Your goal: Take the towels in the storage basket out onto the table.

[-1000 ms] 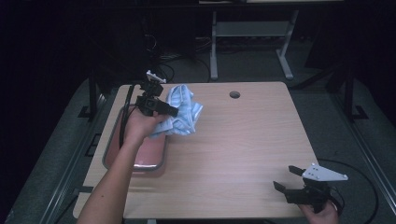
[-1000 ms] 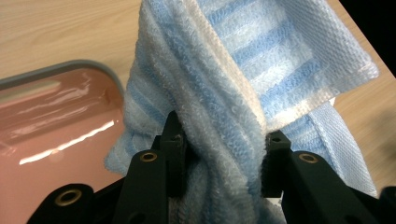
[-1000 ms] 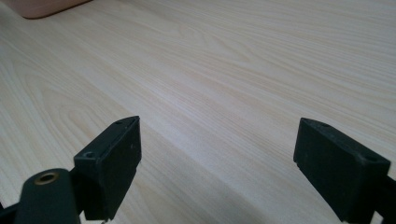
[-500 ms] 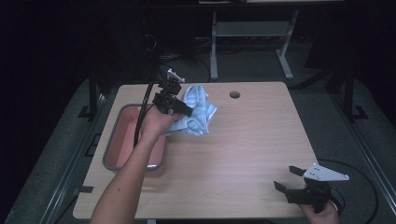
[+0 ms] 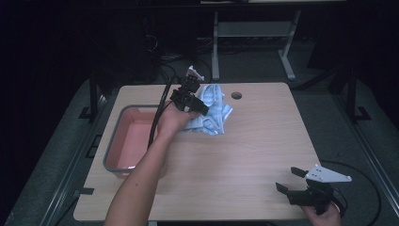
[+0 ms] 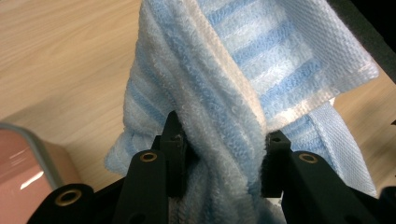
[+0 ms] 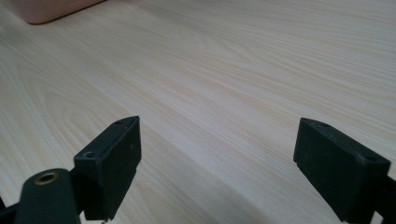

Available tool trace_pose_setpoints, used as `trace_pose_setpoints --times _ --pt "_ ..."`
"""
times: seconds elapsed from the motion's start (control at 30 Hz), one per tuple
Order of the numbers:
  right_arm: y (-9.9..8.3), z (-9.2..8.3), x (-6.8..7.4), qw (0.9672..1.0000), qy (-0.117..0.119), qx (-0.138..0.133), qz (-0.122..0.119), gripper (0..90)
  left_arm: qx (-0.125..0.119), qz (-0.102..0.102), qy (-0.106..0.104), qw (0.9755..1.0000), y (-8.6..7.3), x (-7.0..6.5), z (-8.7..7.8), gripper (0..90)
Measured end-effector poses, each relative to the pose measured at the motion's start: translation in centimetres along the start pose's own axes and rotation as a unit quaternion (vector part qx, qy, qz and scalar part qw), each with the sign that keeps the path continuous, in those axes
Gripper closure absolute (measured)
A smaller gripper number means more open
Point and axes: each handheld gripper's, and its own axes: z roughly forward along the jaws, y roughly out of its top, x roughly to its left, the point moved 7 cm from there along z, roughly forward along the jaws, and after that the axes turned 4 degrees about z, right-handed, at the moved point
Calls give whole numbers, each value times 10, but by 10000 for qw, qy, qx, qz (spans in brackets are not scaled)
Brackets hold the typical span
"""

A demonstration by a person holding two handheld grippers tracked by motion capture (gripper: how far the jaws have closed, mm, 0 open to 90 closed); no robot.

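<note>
Left tongs [image 5: 203, 106]: clamped on a bunched fold of the towel, terry squeezed between both black jaws in the left gripper view [image 6: 219, 161]. Held up off the table, just past the tub's far right corner.

Towel [image 5: 211, 110]: light blue with white stripes, crumpled. Upper part pinched and lifted, lower end looks to be touching the wood just right of the tub, though can't be totally sure it's resting. Close up [image 6: 243, 93], hanging in loose folds with a flat woven hem off to the right.

Tub [image 5: 117, 141]: pink inside, grey rim, sitting on the left part of the table. Corner of it peeking in at lower left of the left gripper view [image 6: 28, 158].

Right tongs [image 5: 294, 181]: spread wide, nothing between them, just bare wood grain [image 7: 217, 158]. Way off from the tub, down near the table's front right corner, grey plate on top.

Table [image 5: 254, 150]: light wood top, small round hole [image 5: 236, 95] near the far edge, beyond and right of the tub.

Left forearm [image 5: 141, 179]: coming up across the tub's right side, cable trailing over the tub.
</note>
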Motion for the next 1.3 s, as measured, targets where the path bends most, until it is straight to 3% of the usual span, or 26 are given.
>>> trace_pose_setpoints --times 0.43,0.7,1.1,1.3 --pt "0 -2 -2 10000 -23 -13 33 145 170 172 -98 9997 8 -19 27 628" --pt "0 -3 -2 10000 -18 -22 63 145 214 143 -220 9994 10 -25 48 627" --pt "0 -6 -6 9999 -26 -97 100 145 399 103 -208 9989 8 -29 88 624" --pt "1 -5 -7 9999 -33 -108 105 145 428 -33 -236 9988 4 -28 106 621"
